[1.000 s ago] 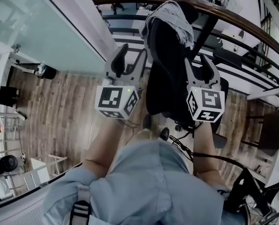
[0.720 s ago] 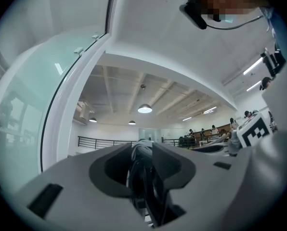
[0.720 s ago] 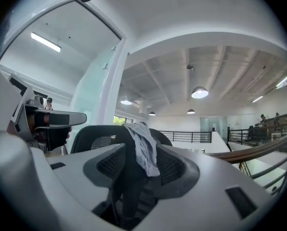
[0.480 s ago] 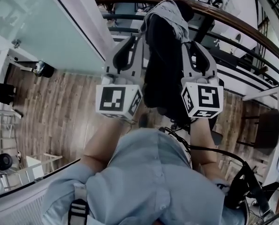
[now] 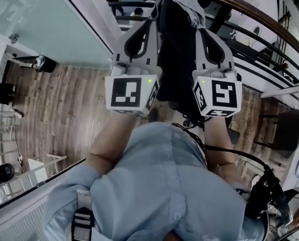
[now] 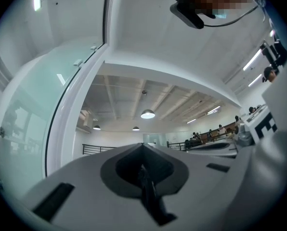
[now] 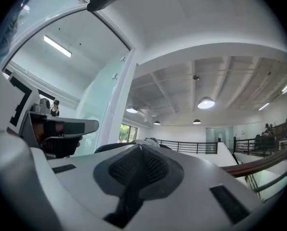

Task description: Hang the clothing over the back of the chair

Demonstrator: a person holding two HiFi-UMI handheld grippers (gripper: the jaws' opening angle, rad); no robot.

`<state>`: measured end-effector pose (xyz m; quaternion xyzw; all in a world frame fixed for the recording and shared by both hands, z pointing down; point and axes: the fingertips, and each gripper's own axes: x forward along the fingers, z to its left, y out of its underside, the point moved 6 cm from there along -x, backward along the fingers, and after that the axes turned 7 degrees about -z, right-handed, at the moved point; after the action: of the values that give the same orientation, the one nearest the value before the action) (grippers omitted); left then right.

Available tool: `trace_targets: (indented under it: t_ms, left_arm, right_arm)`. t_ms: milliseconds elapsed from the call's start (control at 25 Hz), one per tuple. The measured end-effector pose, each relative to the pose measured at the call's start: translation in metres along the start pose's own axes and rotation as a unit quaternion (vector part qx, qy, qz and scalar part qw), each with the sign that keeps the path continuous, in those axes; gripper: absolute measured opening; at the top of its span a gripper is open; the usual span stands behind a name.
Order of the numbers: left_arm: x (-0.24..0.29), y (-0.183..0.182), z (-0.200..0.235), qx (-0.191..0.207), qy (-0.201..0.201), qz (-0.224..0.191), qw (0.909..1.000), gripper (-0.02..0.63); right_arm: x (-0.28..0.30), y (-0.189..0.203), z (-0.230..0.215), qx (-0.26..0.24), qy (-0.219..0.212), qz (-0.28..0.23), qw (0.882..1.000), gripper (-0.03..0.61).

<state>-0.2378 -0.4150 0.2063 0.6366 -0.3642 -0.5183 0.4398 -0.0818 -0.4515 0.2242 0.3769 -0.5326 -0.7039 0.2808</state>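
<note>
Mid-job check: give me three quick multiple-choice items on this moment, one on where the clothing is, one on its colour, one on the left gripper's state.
1. Where is the clothing?
A. On the wooden floor
B. Draped over the top of the chair back
C. Hanging from the handrail

2. What colour is the clothing?
A. Grey
B. Red
C. Yellow

3. How does the left gripper stand?
A. Wide open
B. Shut on the clothing
C. Shut, nothing between its jaws

Answers:
1 B: the head view shows it lying over the top edge of the black chair back.
2 A: it shows pale grey against the black chair.
3 C: the left gripper view shows its jaws together with no cloth in them.
</note>
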Motion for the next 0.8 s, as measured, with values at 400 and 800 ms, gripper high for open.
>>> trace_targets:
  t_ms: [400, 800]
  left_arm:
    - [0.014, 0.003, -0.003, 0.001, -0.007, 0.007, 0.9999, 0.014]
    - [0.013, 0.006, -0.004, 0.000, 0.000, 0.009, 1.0000, 0.014]
  right_arm:
    - [0.003, 0.000, -0.002, -0.002, 0.002, -0.006, 1.000, 0.015]
    - [0.005, 0.001, 0.001, -0.003, 0.002, -0.009, 1.000, 0.011]
